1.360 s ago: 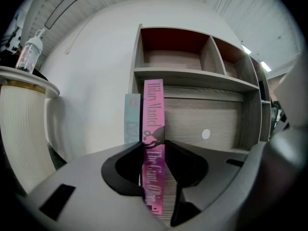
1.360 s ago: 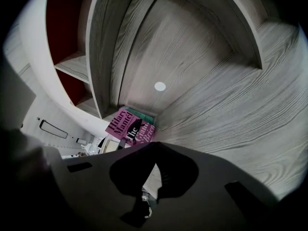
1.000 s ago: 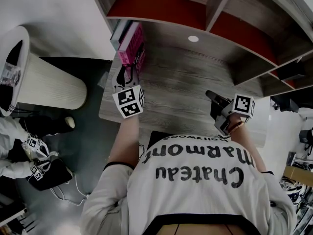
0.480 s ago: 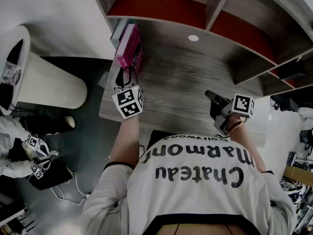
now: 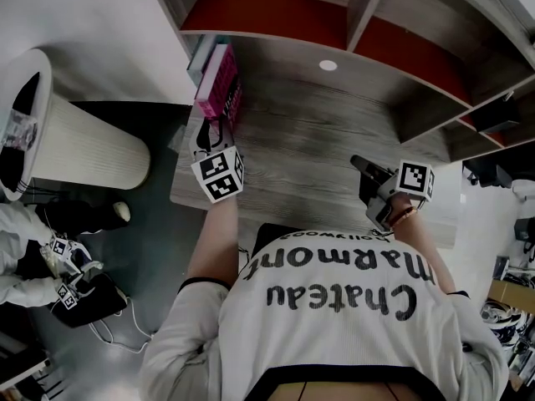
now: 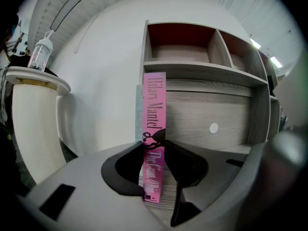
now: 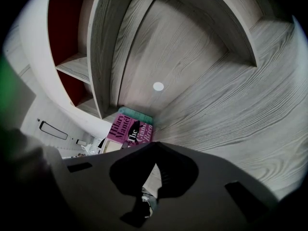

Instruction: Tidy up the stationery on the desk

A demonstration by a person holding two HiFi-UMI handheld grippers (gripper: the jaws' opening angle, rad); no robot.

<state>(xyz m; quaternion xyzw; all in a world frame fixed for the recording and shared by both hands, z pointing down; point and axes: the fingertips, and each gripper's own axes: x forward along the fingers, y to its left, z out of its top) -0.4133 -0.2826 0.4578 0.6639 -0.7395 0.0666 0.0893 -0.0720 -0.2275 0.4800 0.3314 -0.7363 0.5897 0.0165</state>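
Note:
A pink book (image 5: 219, 82) stands upright at the back left corner of the wooden desk (image 5: 309, 149), beside a thin teal book (image 5: 203, 53) against the side wall. My left gripper (image 5: 216, 126) is right in front of it. In the left gripper view the jaws close on the pink book's spine (image 6: 155, 114) from both sides, low on the book. My right gripper (image 5: 361, 167) hovers over the desk's front right, jaws shut with nothing between them. The right gripper view (image 7: 155, 147) looks across the desk at the pink book's cover (image 7: 129, 129).
Shelf compartments with red backs (image 5: 276, 15) sit above the desk's rear. A small white disc (image 5: 328, 65) marks the back panel. A tall white ribbed cylinder (image 5: 79, 144) stands left of the desk. Another person's hand with marker cubes (image 5: 63, 253) is on the floor at left.
The pink book has tipped from a slight lean to more upright, closer to the teal book. Both grippers have barely shifted.

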